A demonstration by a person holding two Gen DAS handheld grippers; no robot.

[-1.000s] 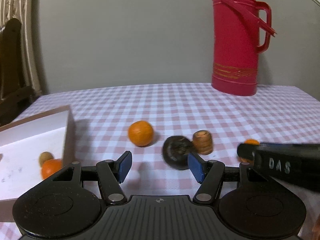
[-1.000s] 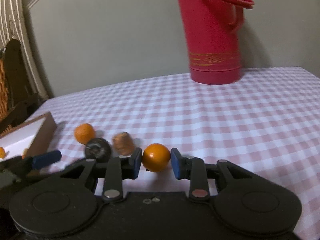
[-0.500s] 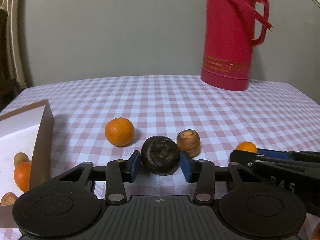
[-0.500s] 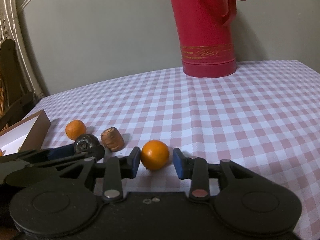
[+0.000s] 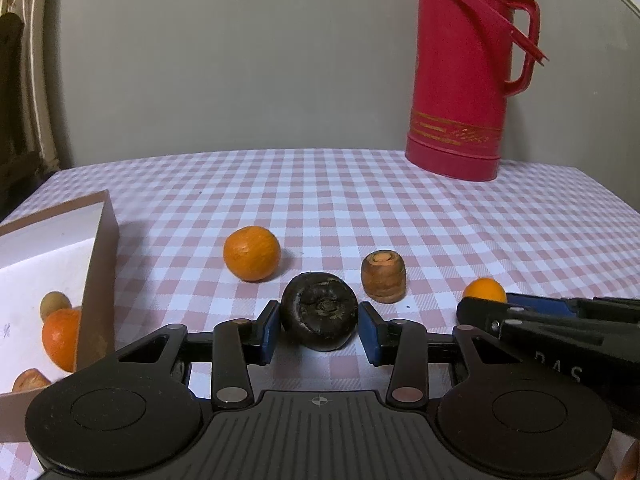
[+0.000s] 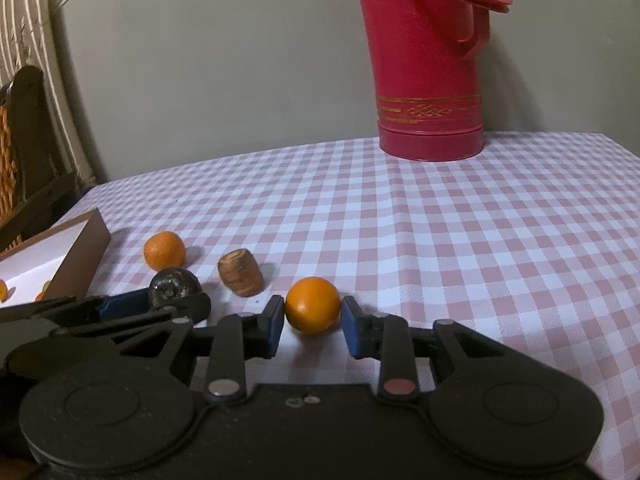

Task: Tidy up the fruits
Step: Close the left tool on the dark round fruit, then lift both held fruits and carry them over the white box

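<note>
On desk, 12 o'clock: glossy red thermos.
Left claw: narrowed since earlier, pads flanking wrinkled dark fruit, contact unclear.
Right claw: part-open around smooth orange.

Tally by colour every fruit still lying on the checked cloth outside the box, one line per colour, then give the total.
Orange: 2, the mandarin near the box and the small orange between the right gripper fingers.
Dark, almost black: 1, the dark fruit inside the left gripper.
Brown: 1, the brown stub.
Total: 4
</note>
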